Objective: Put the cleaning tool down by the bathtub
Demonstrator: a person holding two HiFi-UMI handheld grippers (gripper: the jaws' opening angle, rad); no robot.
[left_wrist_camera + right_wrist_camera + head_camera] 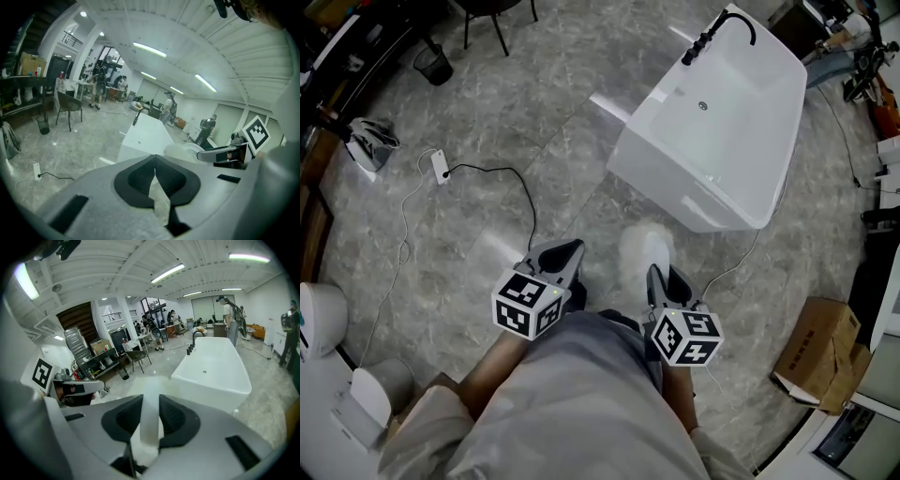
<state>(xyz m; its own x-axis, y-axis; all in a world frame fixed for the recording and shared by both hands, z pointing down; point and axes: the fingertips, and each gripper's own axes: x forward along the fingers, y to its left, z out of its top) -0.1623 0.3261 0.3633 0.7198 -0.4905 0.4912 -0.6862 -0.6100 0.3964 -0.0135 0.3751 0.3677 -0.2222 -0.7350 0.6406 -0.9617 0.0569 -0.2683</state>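
Marble floor [487, 94]: right tool [149, 425] clamps cleaning tool [643, 251] by its handle; left tool [154, 161] closed, empty.

Your cleaning tool [645, 251] is only a white blur in the head view, and its handle's lower end disappears down inside your right claw [150, 399]. The people [206, 129] across the hall are too small to make out.

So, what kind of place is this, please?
Probably a workshop or lab hall, not a real bathroom: the white bathtub stands alone on a wide grey floor, a cardboard box lies nearby, and long strip lights run overhead.
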